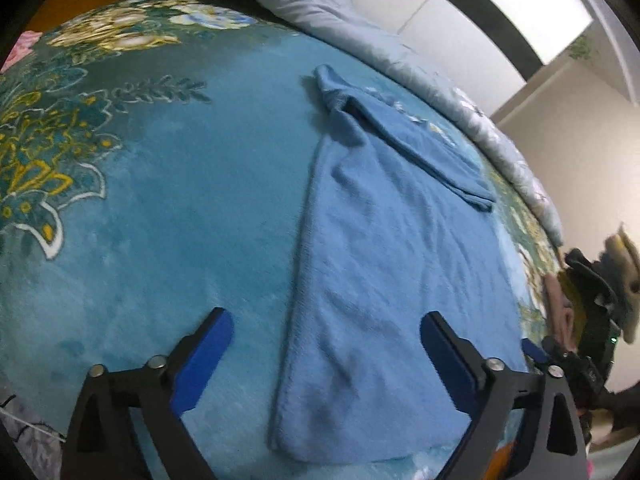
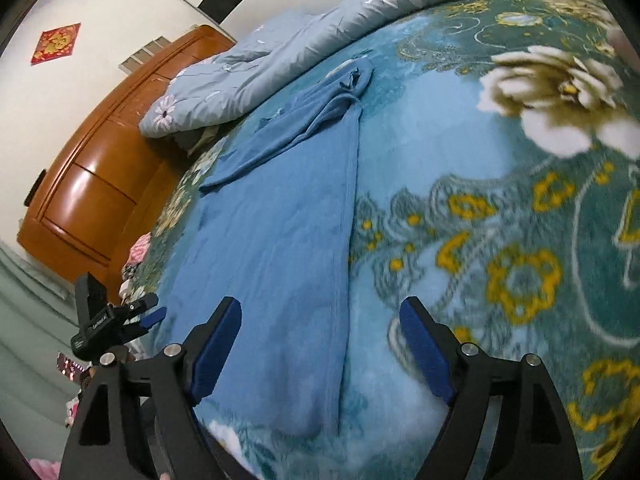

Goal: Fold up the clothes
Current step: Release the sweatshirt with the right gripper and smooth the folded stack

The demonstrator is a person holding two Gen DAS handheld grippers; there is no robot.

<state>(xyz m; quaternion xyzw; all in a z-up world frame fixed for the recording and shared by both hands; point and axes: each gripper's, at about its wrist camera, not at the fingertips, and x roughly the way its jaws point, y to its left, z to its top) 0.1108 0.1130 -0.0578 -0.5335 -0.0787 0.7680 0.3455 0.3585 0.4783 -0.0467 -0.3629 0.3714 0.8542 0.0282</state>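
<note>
While both tools hover low at the near edge of the floral blanket [image 1: 140,200], neither grips anything: left gripper [image 1: 326,352] jaws spread wide, right gripper [image 2: 320,344] likewise. Blue garment [image 1: 380,260] lies lengthwise as a long narrow strip, hem toward the near edge, a sleeve [image 1: 420,148] laid diagonally across its upper part toward the quilt [image 1: 360,20] at the far edge. Judged: sides look folded in; crosswise folds remain.
</note>
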